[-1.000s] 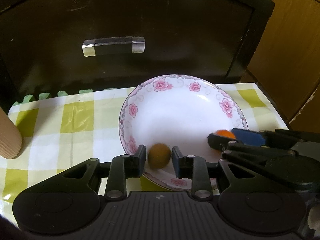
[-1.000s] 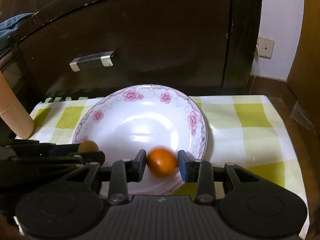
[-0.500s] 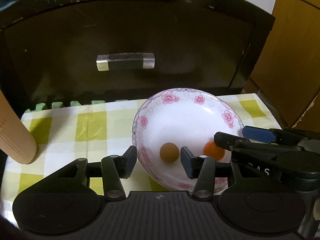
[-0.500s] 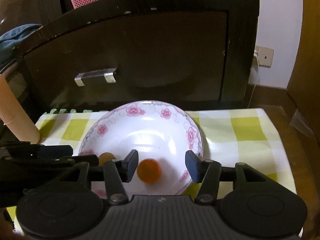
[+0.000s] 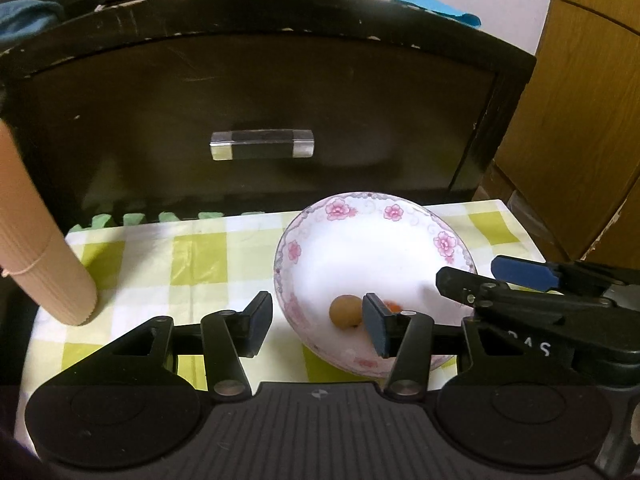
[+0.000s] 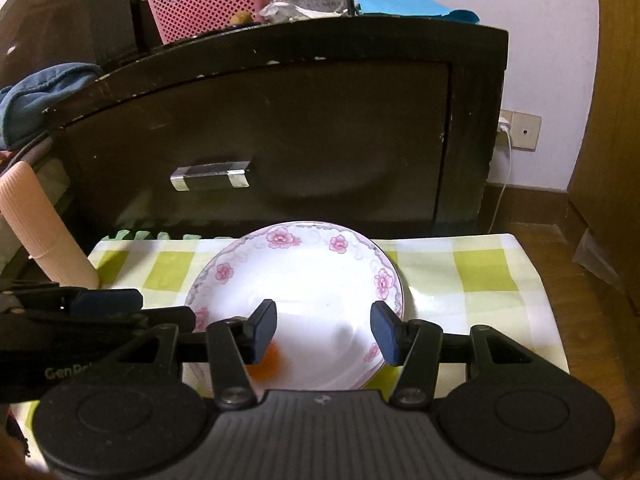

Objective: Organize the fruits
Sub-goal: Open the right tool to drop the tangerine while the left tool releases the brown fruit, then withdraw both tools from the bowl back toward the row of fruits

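Left wrist view: brown fruit and orange fruit lie loose, side by side, in floral plate, low near front rim; dished plate likely keeps round fruit from rolling off. Left gripper jaws apart, holding nothing, above plate's near edge. Right gripper likewise spread, empty, orange fruit beneath left finger. Plate sits on checked cloth, dark cabinet behind.
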Available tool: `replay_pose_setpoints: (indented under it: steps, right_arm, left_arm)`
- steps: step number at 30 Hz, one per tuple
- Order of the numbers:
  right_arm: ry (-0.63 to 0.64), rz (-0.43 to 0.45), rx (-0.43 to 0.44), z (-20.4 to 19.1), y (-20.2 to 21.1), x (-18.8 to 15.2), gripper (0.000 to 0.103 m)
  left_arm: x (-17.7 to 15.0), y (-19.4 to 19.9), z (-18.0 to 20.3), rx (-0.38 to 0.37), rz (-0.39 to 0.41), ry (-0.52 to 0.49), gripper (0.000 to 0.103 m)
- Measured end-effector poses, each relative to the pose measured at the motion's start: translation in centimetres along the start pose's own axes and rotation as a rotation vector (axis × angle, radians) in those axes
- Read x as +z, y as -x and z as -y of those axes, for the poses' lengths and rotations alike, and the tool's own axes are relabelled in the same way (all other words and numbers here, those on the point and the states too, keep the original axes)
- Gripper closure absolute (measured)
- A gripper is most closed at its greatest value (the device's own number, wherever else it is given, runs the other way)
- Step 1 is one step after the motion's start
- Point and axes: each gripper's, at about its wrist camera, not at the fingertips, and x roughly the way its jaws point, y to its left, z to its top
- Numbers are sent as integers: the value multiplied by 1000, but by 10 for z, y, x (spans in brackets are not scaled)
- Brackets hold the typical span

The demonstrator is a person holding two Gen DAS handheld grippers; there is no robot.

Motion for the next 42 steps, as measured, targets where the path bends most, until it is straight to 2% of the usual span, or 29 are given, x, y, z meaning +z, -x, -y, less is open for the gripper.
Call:
replay_pose_setpoints:
  steps: [21,33,42]
  right_arm:
    - [64,-21,35,-31,47,-25,53]
    - [90,-43,68,-47,75,-44,53]
    - [146,-94,91,-65,88,-71,53]
  left_arm:
    - [-28,40,-8,16,-17,18,42]
    - [-52,73,-16,37,-21,-12,38]
    - [-80,92,-36,53,-74,12,38]
